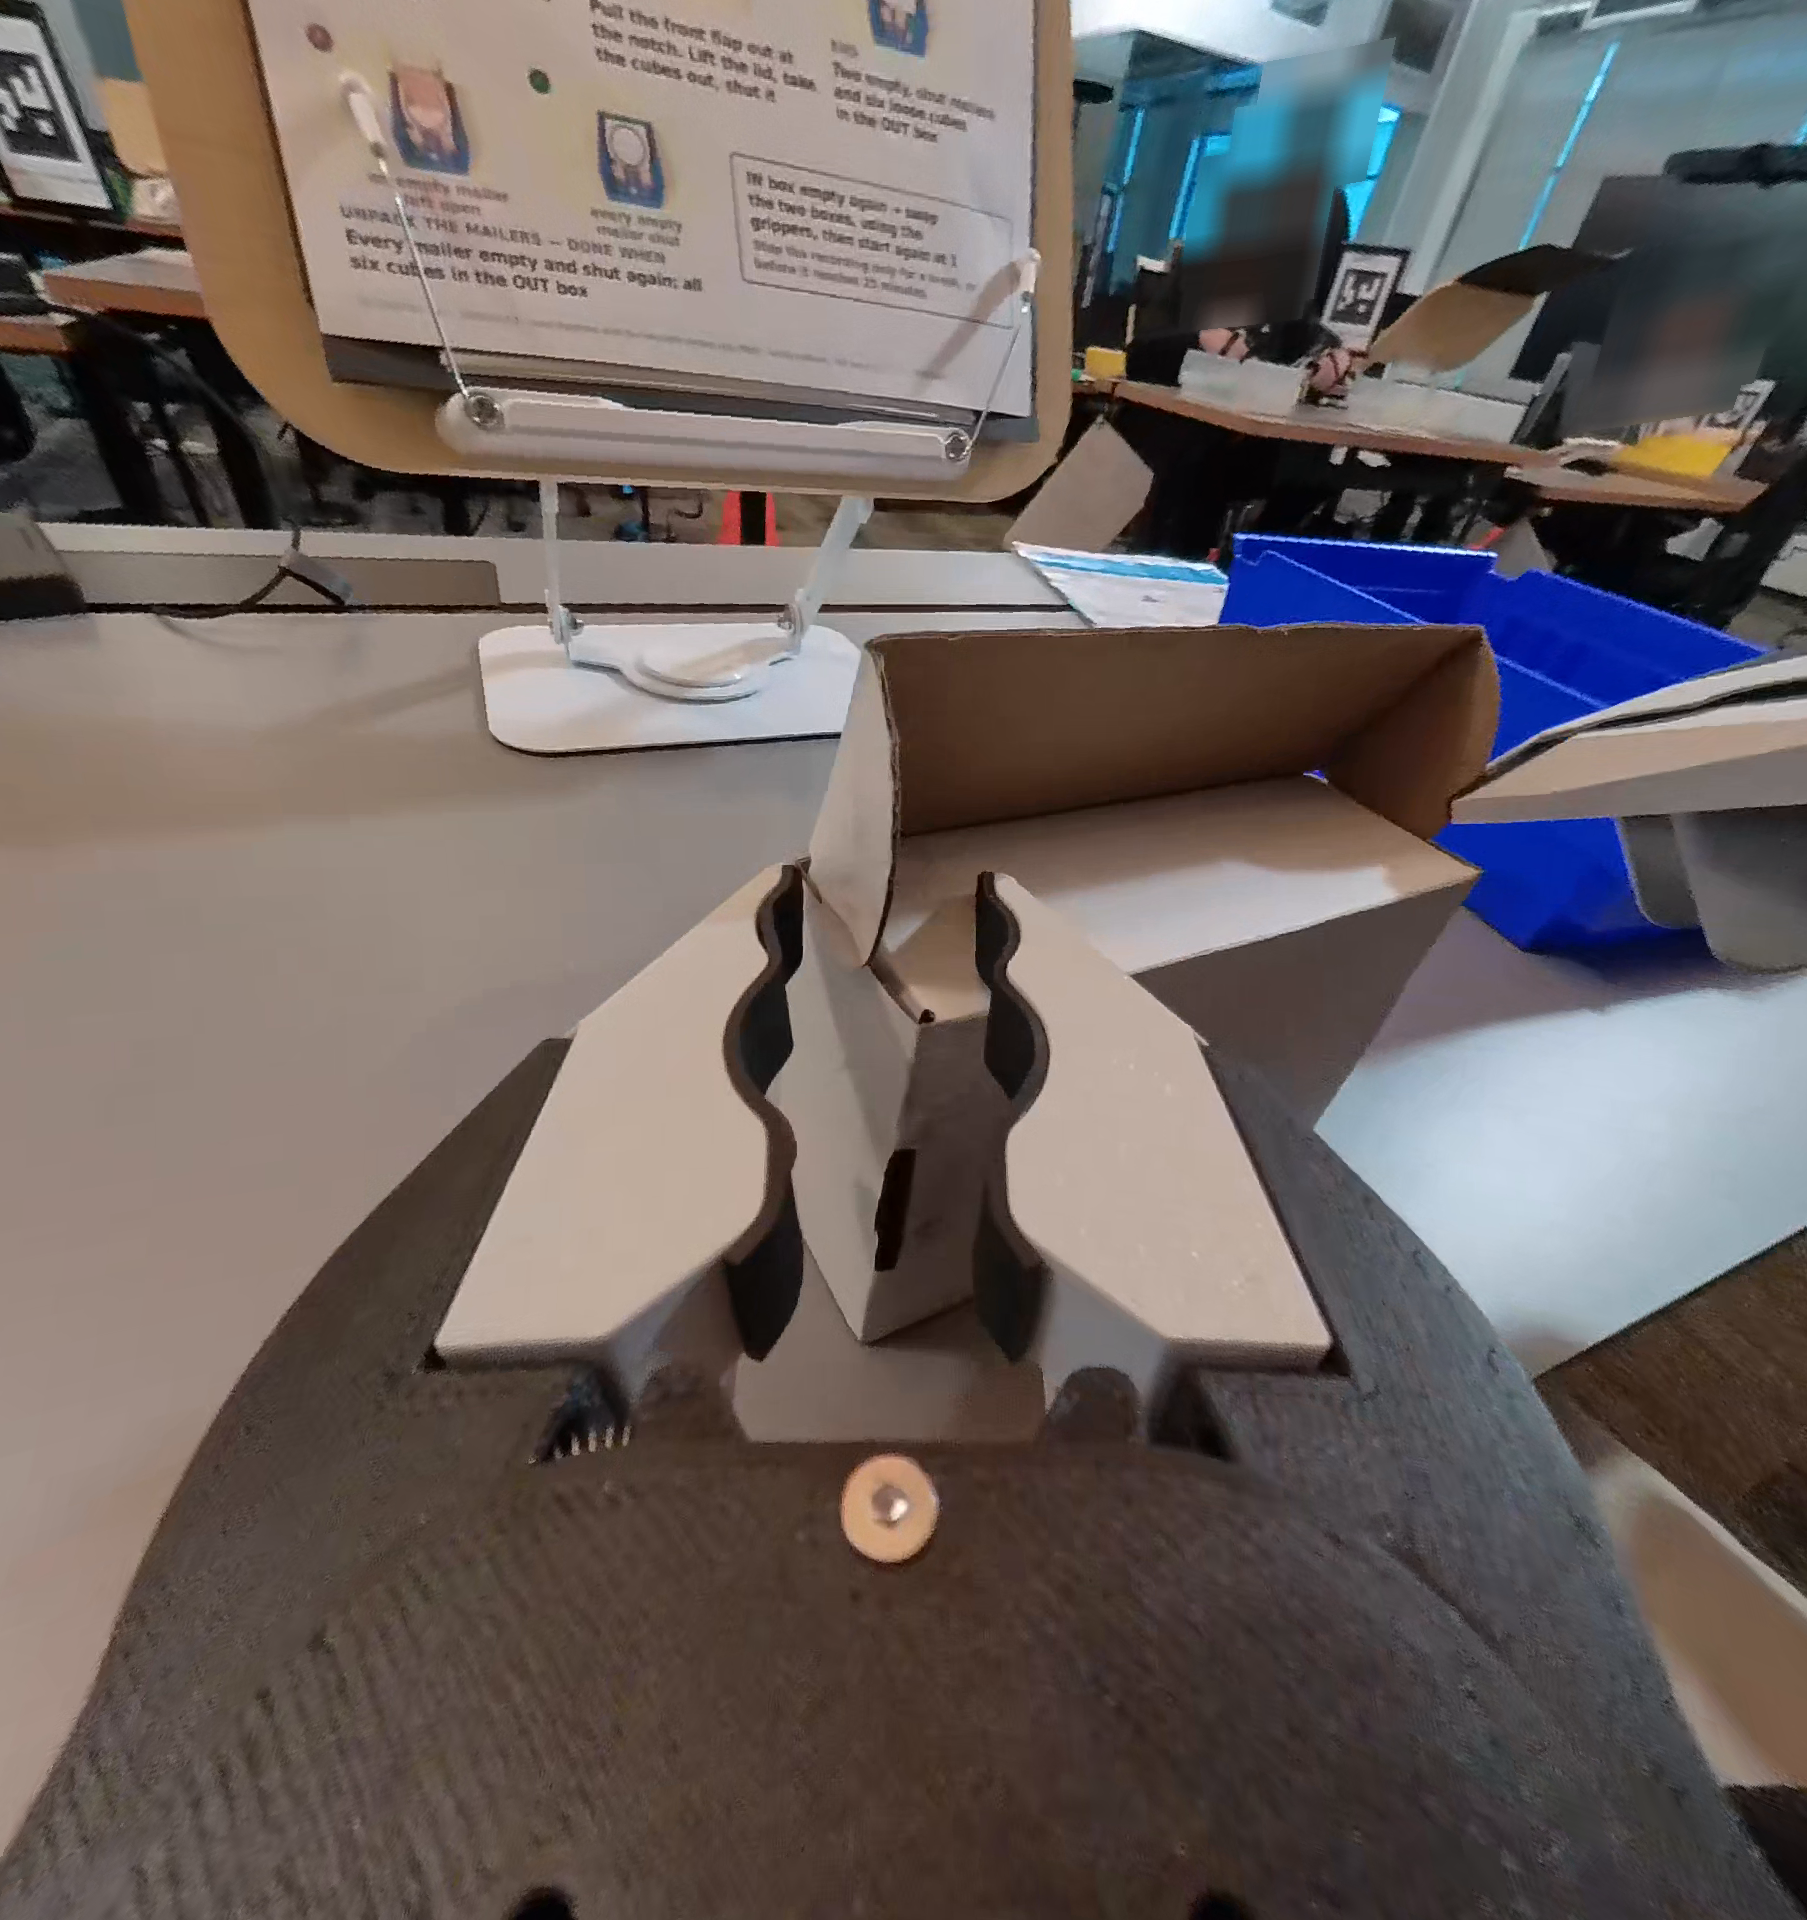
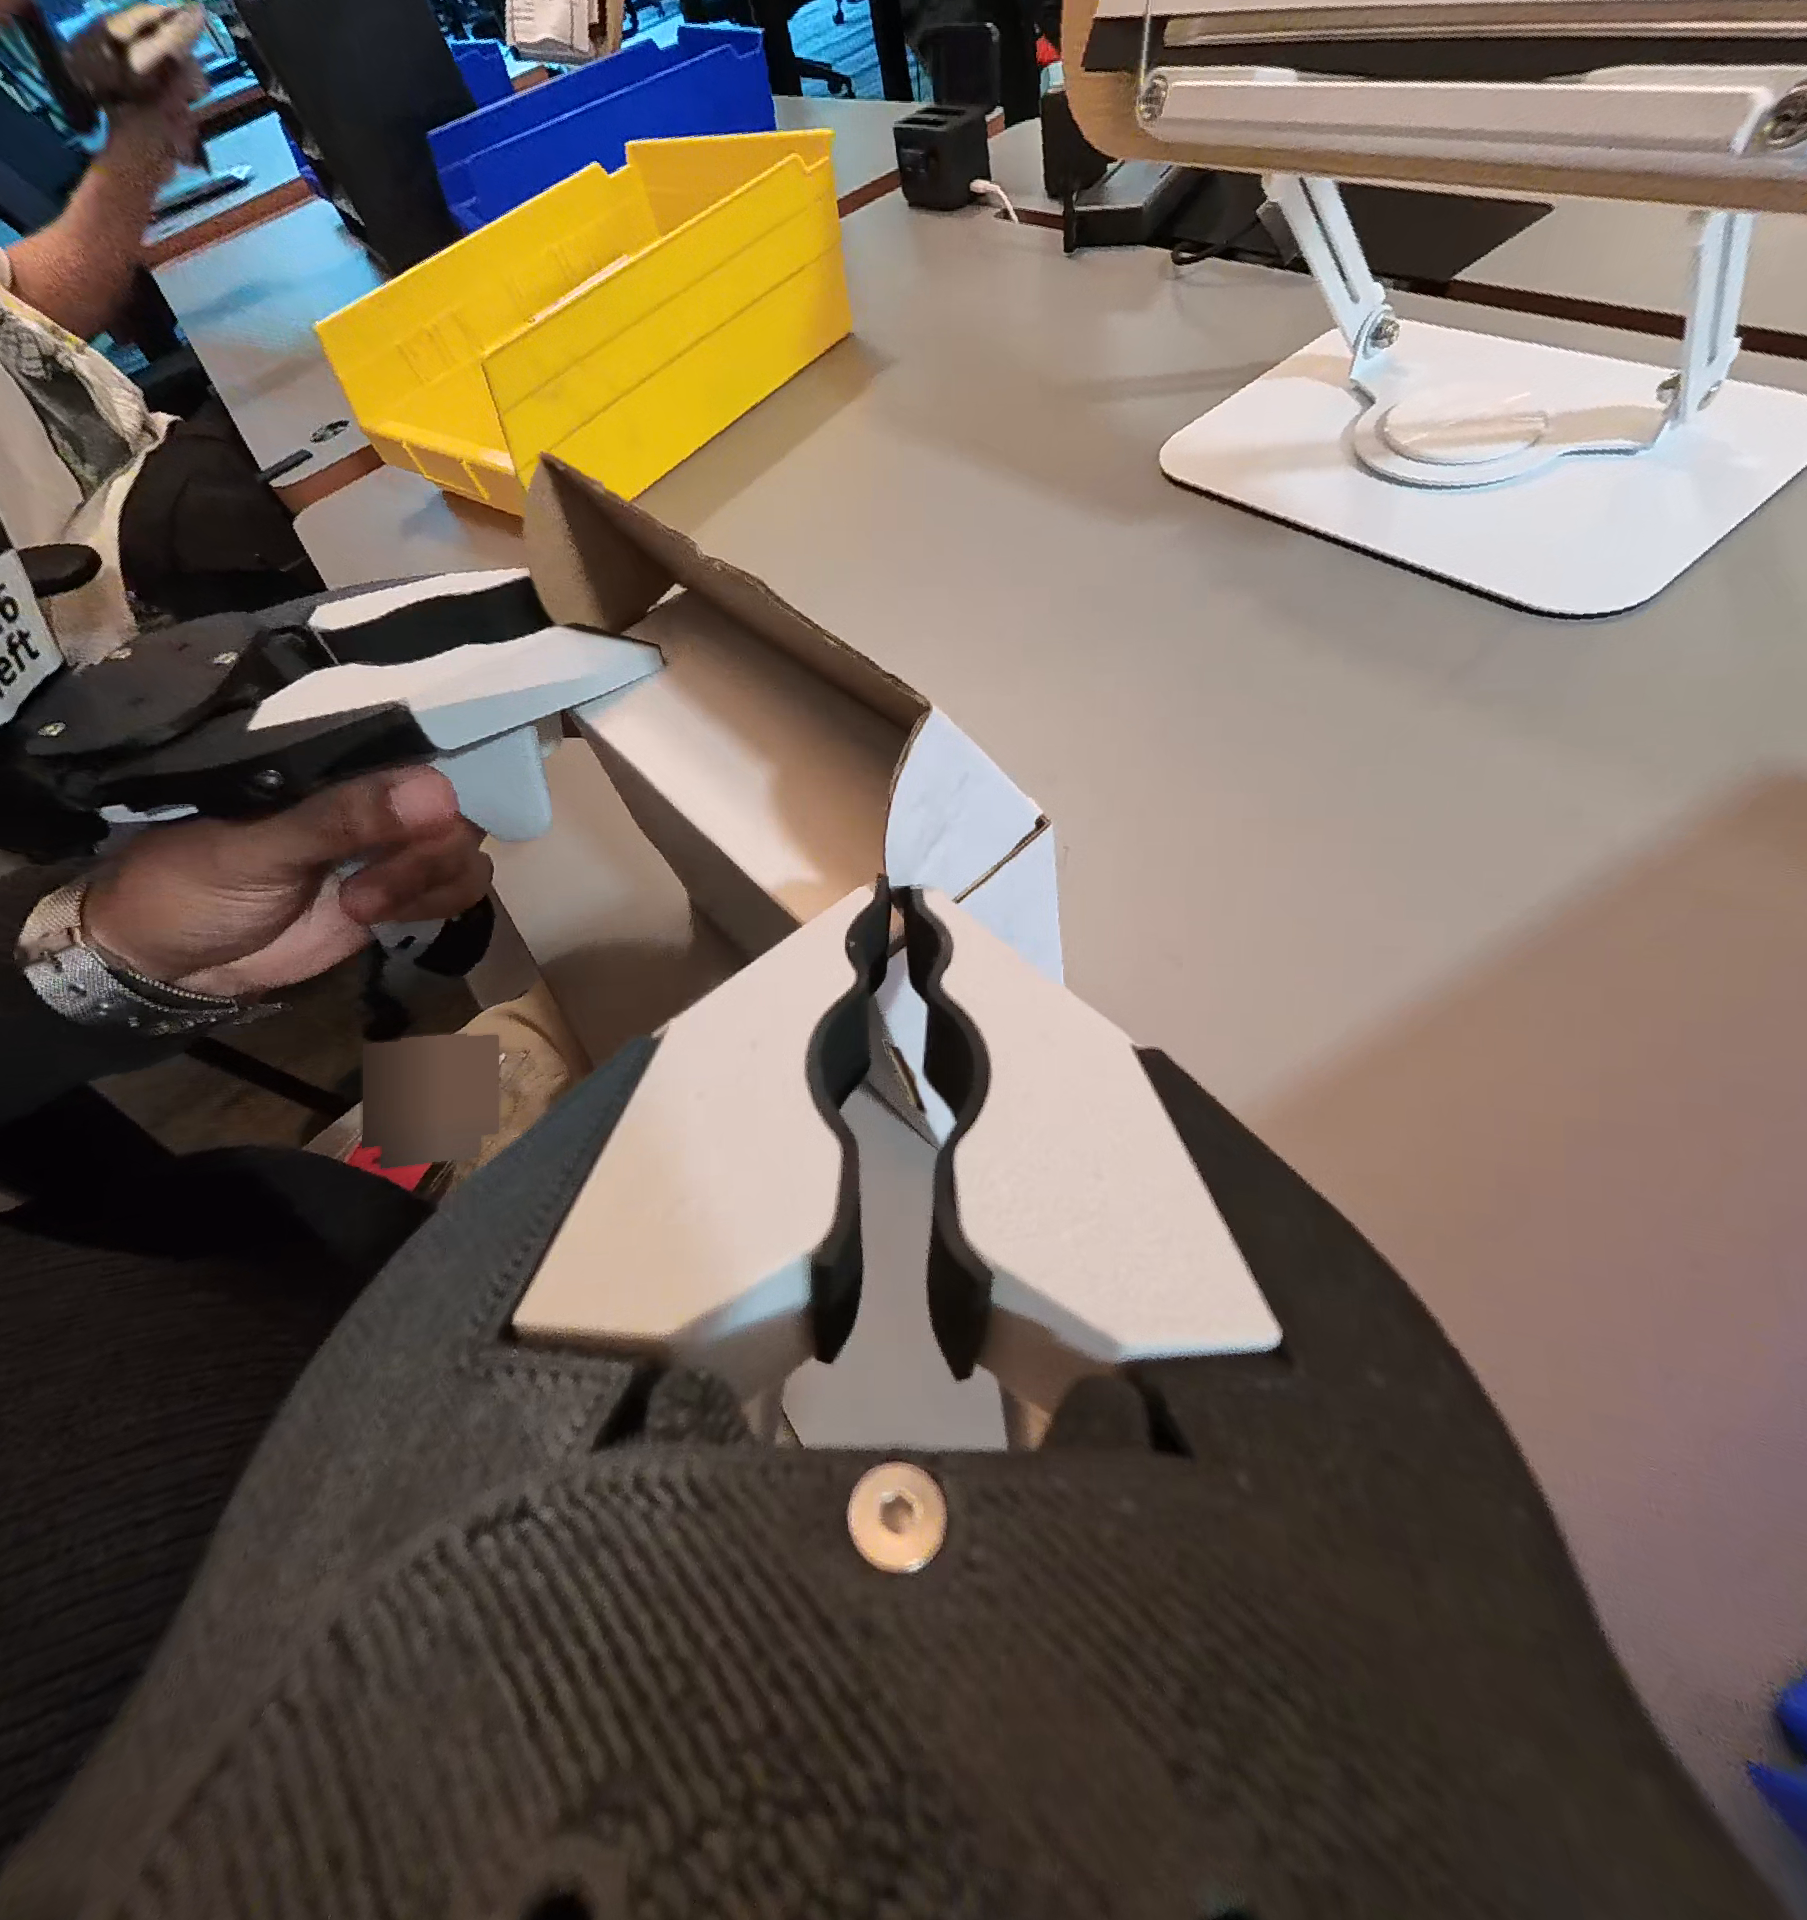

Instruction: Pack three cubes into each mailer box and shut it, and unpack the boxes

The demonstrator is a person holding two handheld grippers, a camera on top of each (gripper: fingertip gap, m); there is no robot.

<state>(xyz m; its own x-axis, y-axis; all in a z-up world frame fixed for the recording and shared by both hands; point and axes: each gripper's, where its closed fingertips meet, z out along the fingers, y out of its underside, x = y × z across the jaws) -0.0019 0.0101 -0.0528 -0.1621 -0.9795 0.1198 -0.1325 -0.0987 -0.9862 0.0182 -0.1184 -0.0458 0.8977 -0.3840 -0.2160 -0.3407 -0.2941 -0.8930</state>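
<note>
**Both jaws at the ends of one open mailer box**

I hold a white mailer box [image 1: 1190,883] on the counter [image 1: 255,935] between my two grippers; its long axis runs from my left gripper [image 1: 894,894] across to my right gripper [image 2: 897,904]. My left jaws stand partly spread around the near end of the box, its corner and side flap [image 1: 857,831] lying between them, though I cannot tell if they press it. My right jaws are nearly together, pinching the white flap at the opposite end. The lid [image 1: 1169,717] stands raised just ahead of my left jaws. What I can see of the interior shows no cubes, but much of it is hidden. A yellow bin [image 2: 608,312] sits beyond my left gripper, a blue bin [image 1: 1564,665] beyond the box; their contents are hidden. I judge that the lid is next to be lowered along that axis.
</note>
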